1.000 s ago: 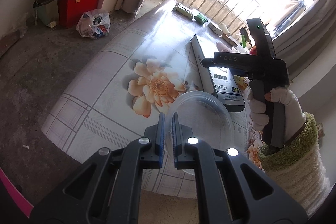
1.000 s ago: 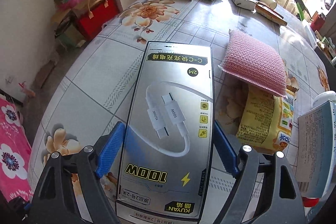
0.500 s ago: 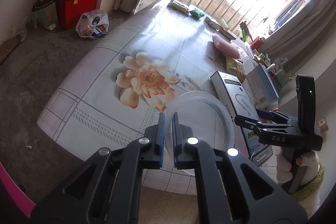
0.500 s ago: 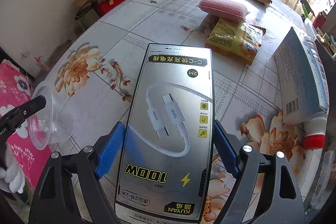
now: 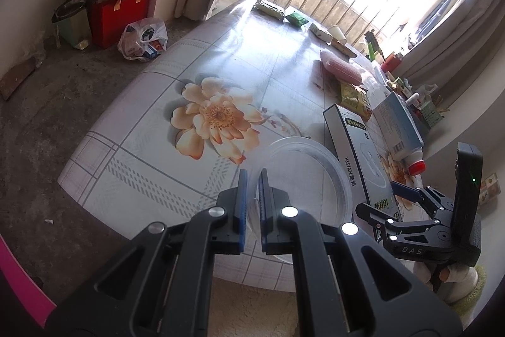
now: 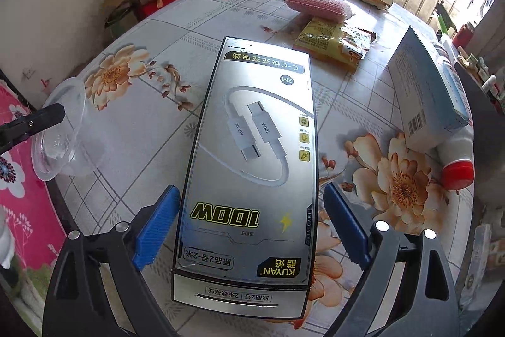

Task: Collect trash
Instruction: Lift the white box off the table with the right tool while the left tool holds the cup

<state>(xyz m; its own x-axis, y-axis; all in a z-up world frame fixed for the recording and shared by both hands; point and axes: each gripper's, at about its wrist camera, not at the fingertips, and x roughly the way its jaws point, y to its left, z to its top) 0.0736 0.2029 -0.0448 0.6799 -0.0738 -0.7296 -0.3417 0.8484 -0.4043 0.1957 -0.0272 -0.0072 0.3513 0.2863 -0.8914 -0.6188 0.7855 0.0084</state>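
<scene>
My left gripper is shut on the rim of a clear plastic cup, held on its side at the near edge of the floral table. The right wrist view shows the cup at far left, with a left fingertip on its rim. A long silver cable box lies flat on the table between the blue pads of my right gripper. Those jaws are opening, with a narrow gap on each side of the box. In the left wrist view the right gripper and box sit just right of the cup.
Beyond the box lie a yellow snack packet and a pink sponge. A blue-and-white carton rests on a white bottle with a red cap at right. A red bag and a plastic bag sit on the floor.
My right gripper brought the cable box from the middle of the table back to its near edge beside the cup, then its pads spread off the box. The left gripper stayed put.
</scene>
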